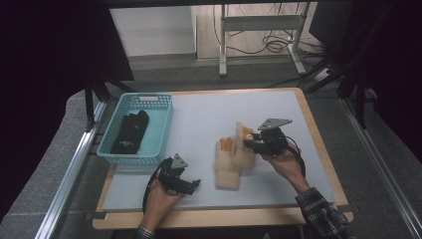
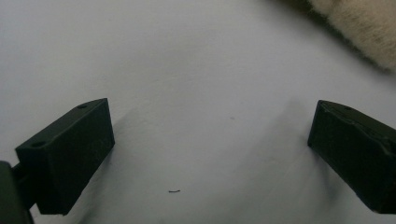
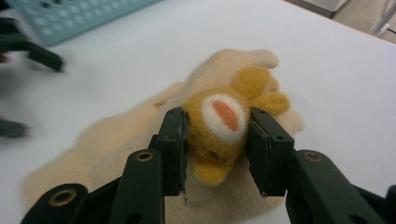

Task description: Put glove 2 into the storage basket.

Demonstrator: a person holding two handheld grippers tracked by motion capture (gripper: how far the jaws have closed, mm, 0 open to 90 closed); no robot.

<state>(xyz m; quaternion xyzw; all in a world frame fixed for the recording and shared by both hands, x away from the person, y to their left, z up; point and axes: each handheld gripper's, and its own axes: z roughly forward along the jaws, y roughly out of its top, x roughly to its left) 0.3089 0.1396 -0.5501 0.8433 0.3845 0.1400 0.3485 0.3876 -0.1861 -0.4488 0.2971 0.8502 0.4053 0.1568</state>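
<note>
R gripper (image 3: 215, 149) is clamped on the orange bear-face patch (image 3: 219, 126) of a cream fleece glove (image 1: 242, 144), mid-table, just right of centre. A second cream glove (image 1: 226, 167) lies touching it on the near-left side, cuff toward the near edge. L gripper (image 1: 191, 185) sits low over the white mat (image 2: 187, 70) near the front edge, jaws wide apart, nothing between them; the fuzzy glove edge (image 2: 359, 28) is just beyond its tips.

Risks, as I judge them:
- Grip is on the plush patch only, not the glove body. Lift w/ that hold and the fleece may stretch, droop, or slip out.
- The two gloves touch/overlap, so pulling one could drag the other along or push it off toward the near edge.
- Teal basket (image 1: 158, 130) at far left already holds black gloves (image 1: 132, 130); a dangling glove could catch on its rim on the way over.
- L gripper is close to the cuff; a fast swing of R arm across could clip it.
</note>
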